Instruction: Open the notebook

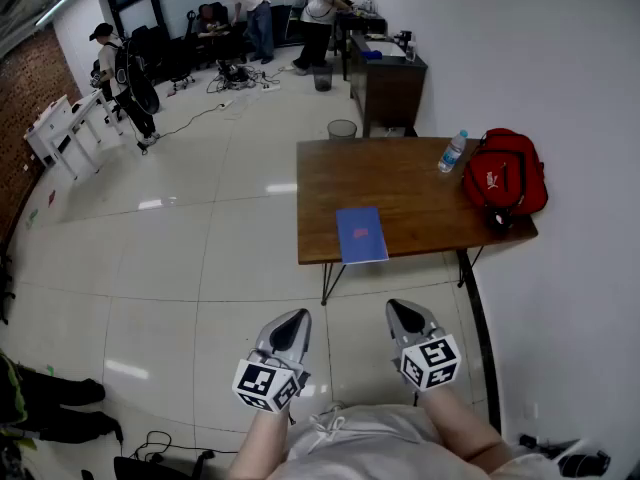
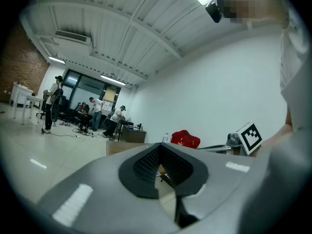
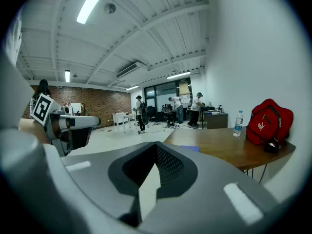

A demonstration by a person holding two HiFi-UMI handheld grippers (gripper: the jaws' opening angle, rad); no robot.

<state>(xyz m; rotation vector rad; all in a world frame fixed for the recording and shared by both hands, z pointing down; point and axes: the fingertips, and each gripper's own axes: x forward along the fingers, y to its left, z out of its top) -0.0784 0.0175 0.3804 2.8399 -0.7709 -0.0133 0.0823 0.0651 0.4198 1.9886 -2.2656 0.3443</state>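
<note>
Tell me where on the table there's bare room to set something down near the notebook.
The table is bare behind the notebook up to its far edge, and in the middle between the notebook and the red backpack. The right end is crowded: the water bottle and backpack sit there.

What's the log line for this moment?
task: not started | notebook: closed, on table | left gripper: shut, empty | right gripper: shut, empty | contact: none

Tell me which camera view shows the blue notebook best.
The head view: the whole blue notebook is in sight, closed, at the near edge of the wooden table. The right gripper view shows only a thin blue strip of it at the table's edge. In the left gripper view it cannot be made out.
</note>
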